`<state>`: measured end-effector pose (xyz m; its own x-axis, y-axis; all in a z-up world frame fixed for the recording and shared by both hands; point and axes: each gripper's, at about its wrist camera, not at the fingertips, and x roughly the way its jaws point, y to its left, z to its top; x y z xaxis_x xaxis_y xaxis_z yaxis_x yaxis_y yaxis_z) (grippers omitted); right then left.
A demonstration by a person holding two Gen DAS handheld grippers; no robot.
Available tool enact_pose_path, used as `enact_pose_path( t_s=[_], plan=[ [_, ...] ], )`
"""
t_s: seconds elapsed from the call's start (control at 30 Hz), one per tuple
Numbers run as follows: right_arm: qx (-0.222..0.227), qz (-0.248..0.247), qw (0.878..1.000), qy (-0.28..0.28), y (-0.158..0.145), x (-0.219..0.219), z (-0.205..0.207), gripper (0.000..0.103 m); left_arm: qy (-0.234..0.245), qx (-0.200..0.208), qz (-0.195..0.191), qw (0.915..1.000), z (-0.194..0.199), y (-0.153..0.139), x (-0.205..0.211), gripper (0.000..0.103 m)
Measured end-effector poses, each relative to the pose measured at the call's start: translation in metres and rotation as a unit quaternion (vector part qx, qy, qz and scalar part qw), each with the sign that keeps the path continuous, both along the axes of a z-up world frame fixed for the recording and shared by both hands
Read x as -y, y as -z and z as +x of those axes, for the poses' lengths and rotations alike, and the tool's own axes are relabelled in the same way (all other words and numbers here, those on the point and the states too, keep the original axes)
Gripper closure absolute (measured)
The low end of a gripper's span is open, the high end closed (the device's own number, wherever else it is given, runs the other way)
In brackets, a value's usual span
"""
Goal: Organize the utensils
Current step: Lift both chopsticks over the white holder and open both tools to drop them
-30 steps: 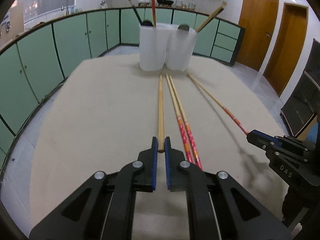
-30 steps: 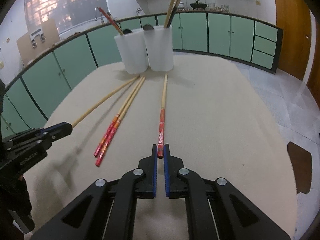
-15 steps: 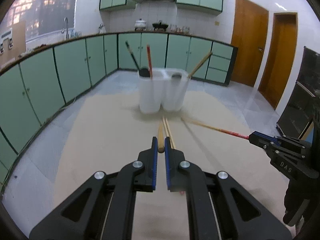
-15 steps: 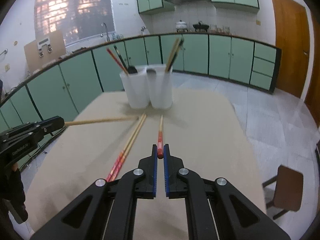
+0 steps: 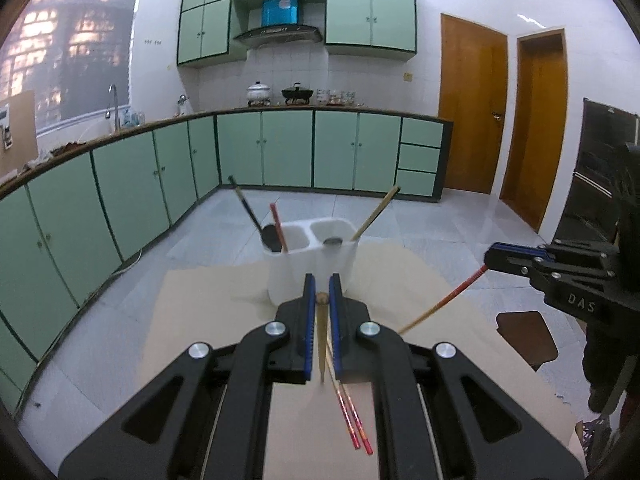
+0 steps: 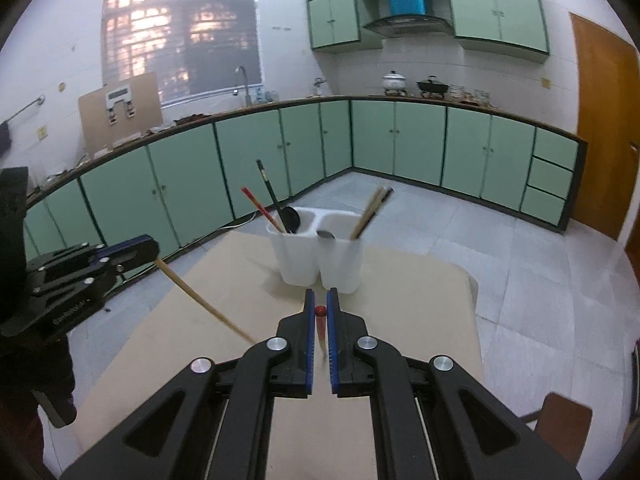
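My left gripper [image 5: 321, 298] is shut on the thick end of a plain wooden chopstick [image 5: 321, 344], which hangs down over the tan table [image 5: 208, 312]. My right gripper [image 6: 321, 311] is shut on the red end of a red-patterned chopstick [image 6: 321, 326]. Each view shows the other gripper: the right gripper [image 5: 490, 258] with its red-ended stick [image 5: 444, 304], the left gripper [image 6: 154, 250] with its wooden stick [image 6: 204, 300]. Two red-patterned chopsticks [image 5: 354, 424] lie on the table. The white two-compartment holder [image 5: 312, 258] [image 6: 320, 260] stands ahead, holding a black ladle, a red chopstick, a spoon and wooden chopsticks.
A brown stool [image 6: 564, 426] stands on the tiled floor right of the table. Green cabinets [image 5: 280, 152] line the walls beyond. A person's dark sleeve [image 5: 608, 364] shows behind the right gripper. The table's far edge lies just past the holder.
Both grippers have risen well above the table, each lifting its chopstick off the surface. The sticks now slope down from the jaws. Two red-patterned chopsticks stayed on the table.
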<state>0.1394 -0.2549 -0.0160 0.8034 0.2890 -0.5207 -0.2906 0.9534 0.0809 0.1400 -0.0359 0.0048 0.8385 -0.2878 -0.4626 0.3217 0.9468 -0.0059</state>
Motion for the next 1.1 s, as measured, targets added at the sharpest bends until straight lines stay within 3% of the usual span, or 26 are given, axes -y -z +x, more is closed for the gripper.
enact_pose_path(
  t_s=[0.17, 0.57, 0.87, 1.1],
  plan=[
    [-0.001, -0.025, 1.000, -0.016, -0.014, -0.008, 0.009, 0.097, 0.013, 0.006, 0.003, 0.9999, 0.005, -0.007, 0.008, 0.097],
    [0.016, 0.002, 0.999, -0.052, -0.063, -0.012, 0.032, 0.097, 0.035, 0.028, -0.010, 0.9989, 0.022, -0.026, 0.012, 0.097],
    [0.063, 0.010, 0.997, -0.049, -0.124, -0.011, 0.072, 0.097, 0.046, 0.086, -0.013, 0.9952, 0.067, -0.082, 0.032, 0.097],
    [0.104, 0.014, 0.994, -0.023, -0.159, -0.008, 0.116, 0.097, 0.027, 0.139, -0.006, 0.9899, 0.112, -0.118, 0.049, 0.097]
  ],
)
